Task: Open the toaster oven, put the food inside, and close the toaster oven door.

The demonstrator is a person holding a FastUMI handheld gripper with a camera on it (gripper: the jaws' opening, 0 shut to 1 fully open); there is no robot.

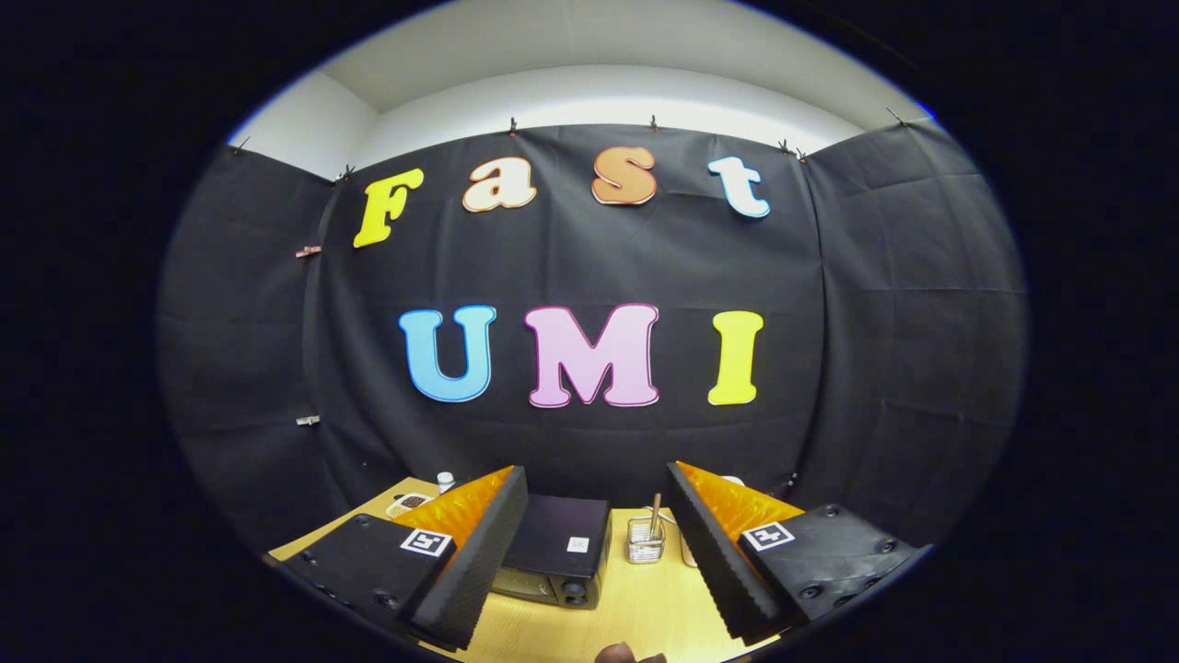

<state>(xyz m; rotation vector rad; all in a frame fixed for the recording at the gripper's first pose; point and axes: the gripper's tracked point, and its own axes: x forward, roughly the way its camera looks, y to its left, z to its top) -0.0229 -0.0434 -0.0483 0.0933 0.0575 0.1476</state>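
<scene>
Black cloth point(589, 276) hangs as the booth's wall on three sides, pinned along its top edge with small clips point(309, 250). Above it rise plain white walls point(589, 97) and a pale ceiling, evenly lit. Below sits a light wooden tabletop point(645, 608).

No readable word, brand or number is found on the objects. A square black-and-white marker point(426, 542) is carried on the left finger of the gripper point(589, 552), and a matching marker point(768, 536) on the right finger; each is a coded pattern, not text. The fingers are held wide apart, and the oven point(559, 551) is seen between them. A small white label point(577, 544) is fixed on the oven's top, but its print is too small to be read.
</scene>
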